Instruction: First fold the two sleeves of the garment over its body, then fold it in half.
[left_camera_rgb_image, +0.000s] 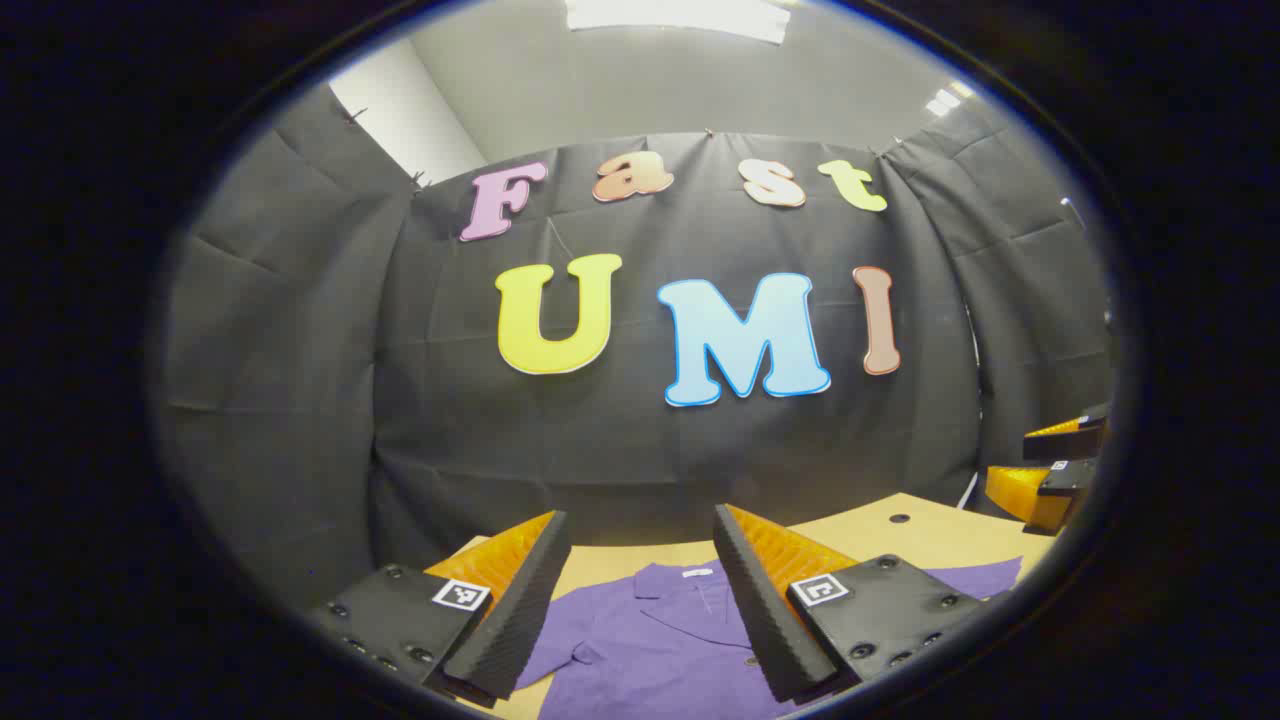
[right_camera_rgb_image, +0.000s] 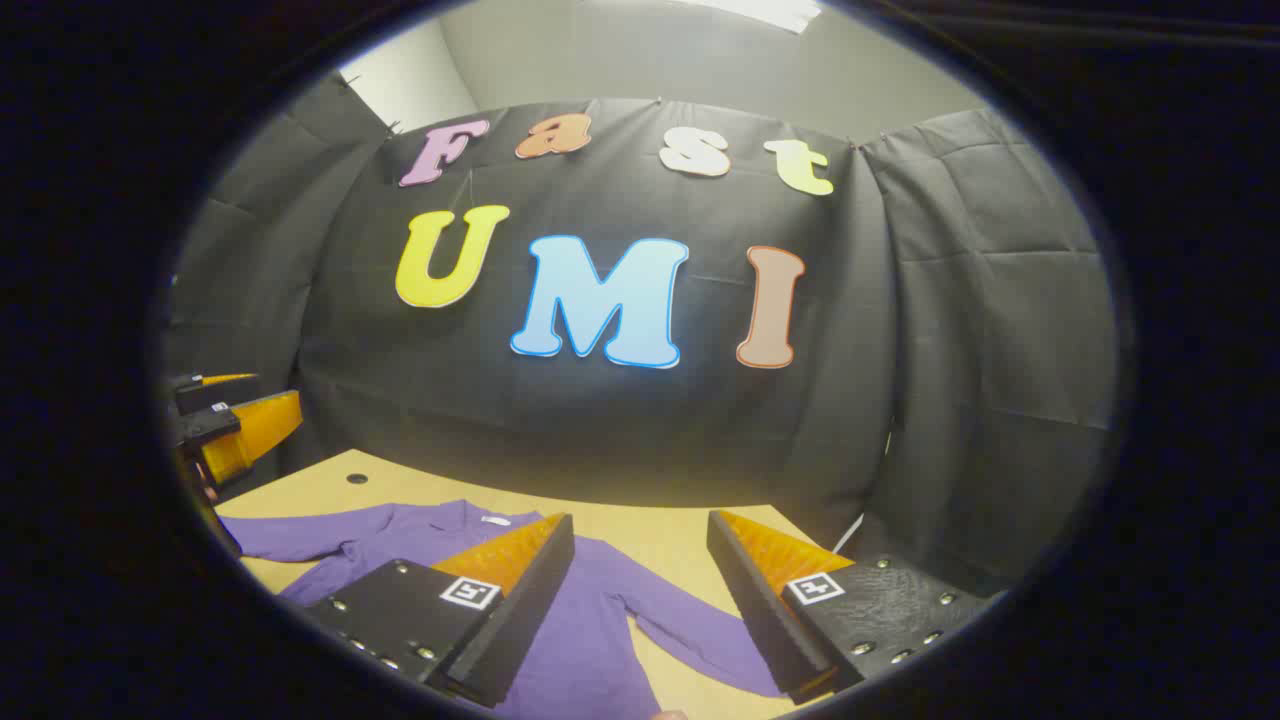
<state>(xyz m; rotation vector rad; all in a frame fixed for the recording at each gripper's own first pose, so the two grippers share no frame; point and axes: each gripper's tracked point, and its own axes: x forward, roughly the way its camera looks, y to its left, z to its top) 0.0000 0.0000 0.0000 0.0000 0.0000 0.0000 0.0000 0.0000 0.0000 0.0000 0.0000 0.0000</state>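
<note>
On the wooden table (right_camera_rgb_image: 660, 545), in front of the black cloth wall (right_camera_rgb_image: 620, 420), a purple garment (right_camera_rgb_image: 590, 640) is laid flat with its collar (left_camera_rgb_image: 690, 590) toward the wall. In the right gripper view, one long sleeve (right_camera_rgb_image: 690, 630) is seen stretched out over the bare tabletop toward the lower right, and the other sleeve (right_camera_rgb_image: 290, 535) is extended to the left; neither is folded over the body. The right gripper (right_camera_rgb_image: 640, 610) is held above the garment with its fingers spread wide and nothing between them. At the left edge of the same view, the other gripper is seen farther off, above the table's edge.

In the left gripper view, the left gripper (left_camera_rgb_image: 640, 610) is likewise held above the collar area, its fingers spread apart and nothing pinched. The garment's chest and a small label at the neck are framed between them. A small dark hole (left_camera_rgb_image: 899, 519) is seen in the tabletop near the far edge.
</note>
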